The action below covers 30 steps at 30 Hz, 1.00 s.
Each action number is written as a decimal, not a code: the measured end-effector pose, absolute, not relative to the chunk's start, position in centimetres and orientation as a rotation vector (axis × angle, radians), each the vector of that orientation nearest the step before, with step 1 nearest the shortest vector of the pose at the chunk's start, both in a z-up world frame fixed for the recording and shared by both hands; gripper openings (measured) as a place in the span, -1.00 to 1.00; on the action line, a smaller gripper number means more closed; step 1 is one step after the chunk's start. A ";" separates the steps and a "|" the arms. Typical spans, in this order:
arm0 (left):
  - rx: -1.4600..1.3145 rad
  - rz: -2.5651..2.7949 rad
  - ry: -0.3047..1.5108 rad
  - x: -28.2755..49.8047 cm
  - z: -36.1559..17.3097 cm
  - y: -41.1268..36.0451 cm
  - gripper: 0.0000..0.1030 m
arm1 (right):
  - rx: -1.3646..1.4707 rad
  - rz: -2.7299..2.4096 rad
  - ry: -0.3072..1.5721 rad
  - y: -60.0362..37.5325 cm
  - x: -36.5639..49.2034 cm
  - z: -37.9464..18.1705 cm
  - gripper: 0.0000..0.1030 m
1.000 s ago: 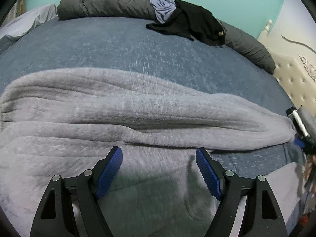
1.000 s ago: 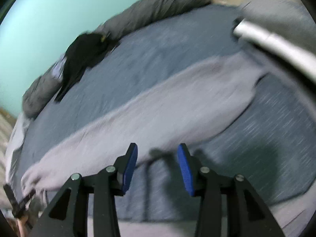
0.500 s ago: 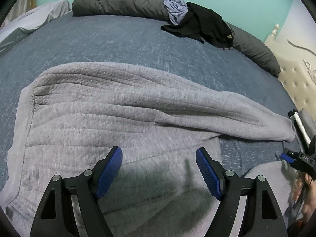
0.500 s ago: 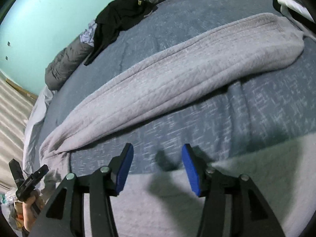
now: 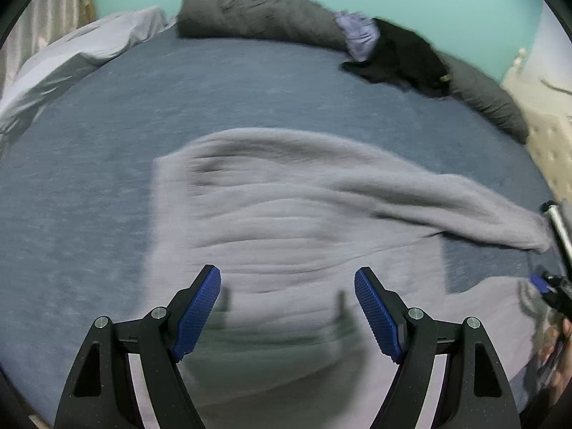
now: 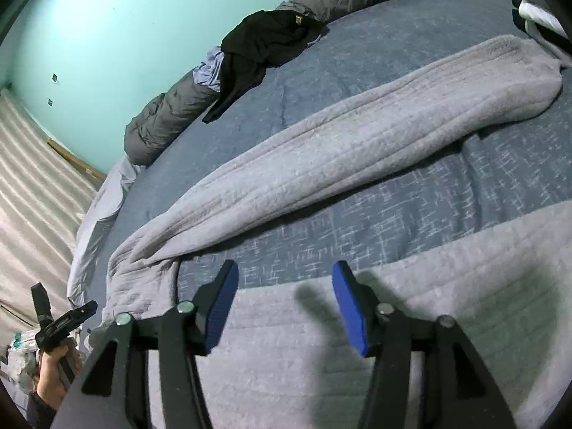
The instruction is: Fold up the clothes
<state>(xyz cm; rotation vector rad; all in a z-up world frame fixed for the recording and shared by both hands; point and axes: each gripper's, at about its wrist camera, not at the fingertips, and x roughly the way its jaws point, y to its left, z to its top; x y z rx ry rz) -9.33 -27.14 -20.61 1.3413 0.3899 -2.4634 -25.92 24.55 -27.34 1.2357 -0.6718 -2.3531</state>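
Jaws of the left gripper (image 5: pixel 287 305) are held wide apart with nothing between the blue pads (image 5: pixel 196 316), which hang above the grey garment (image 5: pixel 286 221). Jaws of the right gripper (image 6: pixel 284 307) are opening; nothing is gripped between them, and only the garment's near leg (image 6: pixel 393 339) is seen below.

The garment, a pair of grey sweatpants, is spread flat on the bed (image 5: pixel 214 82) toward its near edge. In the left wrist view, which is blurred, the wide waist part is seen directly beyond the pads, with a straight edge at the left. One leg (image 6: pixel 357 136) is stretched across the blue cover toward the headboard side. In the right wrist view a strip of bare cover (image 6: pixel 411 207) is seen between the two legs, which lie apart there and are joined at the waist end to the left.

A hand (image 6: pixel 53 368) holding the left gripper is seen at the lower left of the right wrist view.

Along the bed's far edge, against the turquoise wall (image 6: pixel 107 28), a dark grey duvet (image 6: pixel 168 118) is bunched up. A black garment (image 6: pixel 264 46) and a lilac one (image 6: pixel 209 71) are piled on it. A pale sheet (image 5: pixel 82 53) is crumpled at the far left corner.
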 end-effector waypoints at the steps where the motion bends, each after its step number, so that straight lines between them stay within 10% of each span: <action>1: 1.348 -2.441 0.416 -8.9 -20.6 -28.4 0.57 | 1.239 -2.343 -0.676 24.4 -25.9 -27.6 0.11; 17: 1.436 -2.293 0.713 -12.7 -24.3 -38.6 0.58 | 1.236 -2.295 -0.688 24.5 -26.2 -28.9 0.11; 24: 1.457 -2.387 0.748 -14.2 -24.6 -37.6 -0.61 | 1.249 -2.280 -0.659 24.1 -26.8 -29.4 0.12; 30: 1.434 -2.485 0.704 -15.1 -22.6 -36.4 -0.87 | 1.261 -2.272 -0.671 24.1 -26.9 -29.7 0.12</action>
